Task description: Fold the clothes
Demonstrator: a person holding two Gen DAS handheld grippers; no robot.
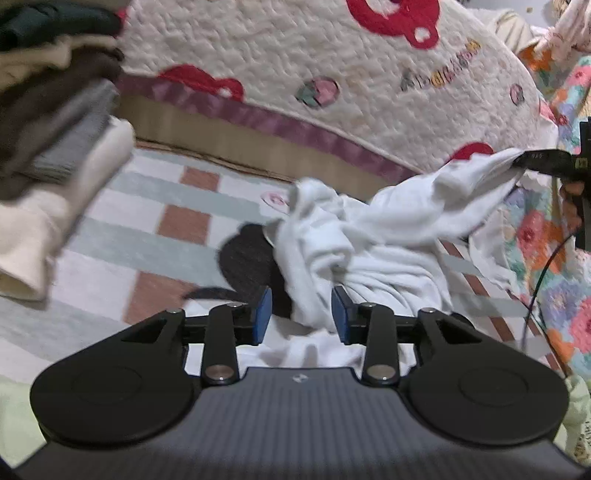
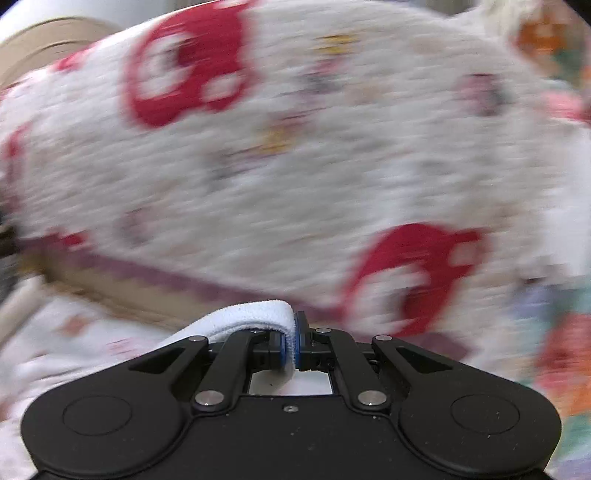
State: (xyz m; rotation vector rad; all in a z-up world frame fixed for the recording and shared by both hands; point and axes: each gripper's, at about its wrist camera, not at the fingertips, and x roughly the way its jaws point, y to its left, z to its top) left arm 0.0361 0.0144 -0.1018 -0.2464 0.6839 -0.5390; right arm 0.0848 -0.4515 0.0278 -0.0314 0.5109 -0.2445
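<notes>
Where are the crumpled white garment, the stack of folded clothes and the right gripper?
crumpled white garment (image 1: 373, 240): left wrist view, on its bunched middle.
stack of folded clothes (image 1: 55, 122): left wrist view, on a grey folded layer.
right gripper (image 2: 291, 341): right wrist view, between its fingertips.

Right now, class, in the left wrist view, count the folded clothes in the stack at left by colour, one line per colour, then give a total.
Dark green: 1
Cream: 2
Brown: 1
Grey: 1
Total: 5 layers that show; the stack is blurred and cut by the frame edge, so more may be hidden.
</notes>
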